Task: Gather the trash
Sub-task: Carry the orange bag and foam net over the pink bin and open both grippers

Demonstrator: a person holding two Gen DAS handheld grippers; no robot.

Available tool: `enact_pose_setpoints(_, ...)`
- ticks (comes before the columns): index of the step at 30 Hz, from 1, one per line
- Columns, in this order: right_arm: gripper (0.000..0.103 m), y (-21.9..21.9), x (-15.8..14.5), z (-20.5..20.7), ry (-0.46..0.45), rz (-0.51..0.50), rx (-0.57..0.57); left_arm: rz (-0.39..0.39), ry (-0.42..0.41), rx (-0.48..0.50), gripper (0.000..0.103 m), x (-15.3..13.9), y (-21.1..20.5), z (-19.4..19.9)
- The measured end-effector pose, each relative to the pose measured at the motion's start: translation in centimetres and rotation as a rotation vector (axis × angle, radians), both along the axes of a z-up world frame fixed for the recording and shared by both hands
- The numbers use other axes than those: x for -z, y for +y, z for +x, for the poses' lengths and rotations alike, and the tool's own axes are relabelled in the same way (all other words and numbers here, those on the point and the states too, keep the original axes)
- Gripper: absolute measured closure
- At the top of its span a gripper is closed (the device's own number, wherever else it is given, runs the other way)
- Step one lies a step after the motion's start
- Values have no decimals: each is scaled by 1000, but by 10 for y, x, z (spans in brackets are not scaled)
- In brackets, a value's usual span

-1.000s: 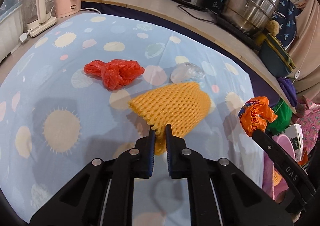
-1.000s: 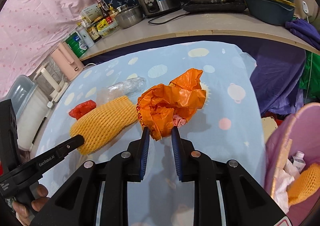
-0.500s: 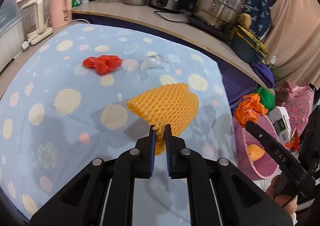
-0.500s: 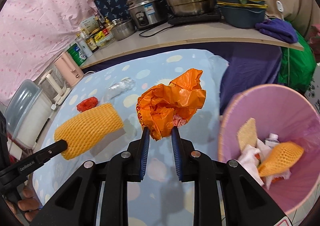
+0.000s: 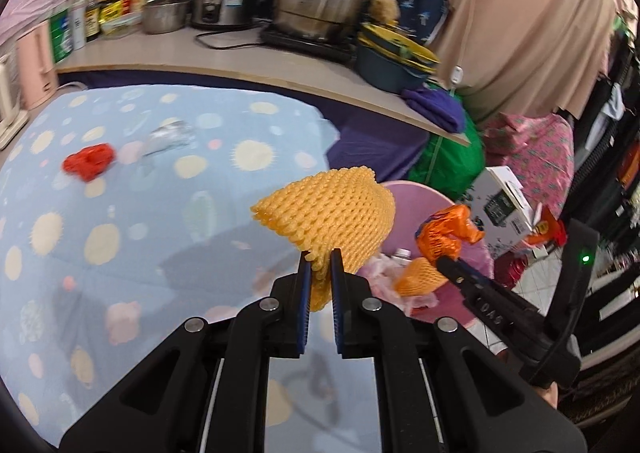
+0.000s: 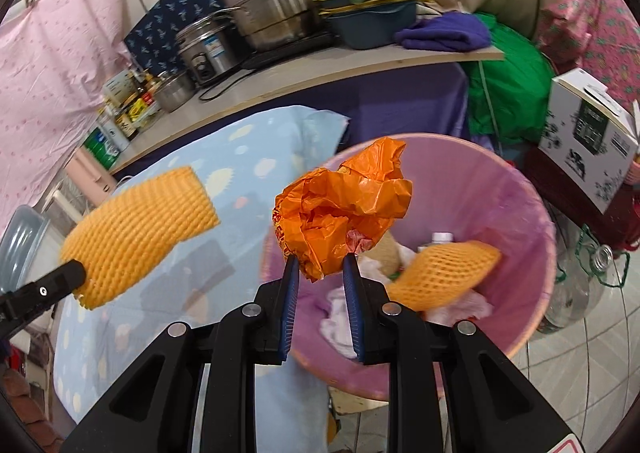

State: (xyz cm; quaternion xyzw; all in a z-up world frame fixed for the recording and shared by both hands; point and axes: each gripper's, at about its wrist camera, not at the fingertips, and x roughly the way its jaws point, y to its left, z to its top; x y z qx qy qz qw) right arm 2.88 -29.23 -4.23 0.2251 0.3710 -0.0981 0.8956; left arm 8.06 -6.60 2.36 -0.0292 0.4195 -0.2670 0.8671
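The right hand-held gripper [image 6: 317, 267] pinches the lower edge of a crumpled orange plastic bag [image 6: 344, 209], with the pink trash bin [image 6: 532, 213] open directly beyond and below it; such a light bag may cling to a pad or drift past the rim when released. The left hand-held gripper [image 5: 319, 261] is nearly closed on a corner of a yellow foam net [image 5: 332, 213], to the left of the bin. If it opens there, the net probably falls back on the dotted blue cloth [image 5: 120, 213] that covers the counter.
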Motion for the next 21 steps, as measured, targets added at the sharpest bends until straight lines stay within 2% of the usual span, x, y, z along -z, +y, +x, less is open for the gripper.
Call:
enact_pose_setpoints(9,82,-34,21,-21,29,30,67,45,-11,112,94,7,-76,-9)
enact_pose_setpoints(21,78,-50,35,-24,54,53,94,120,21,142,94,34,-115,-3)
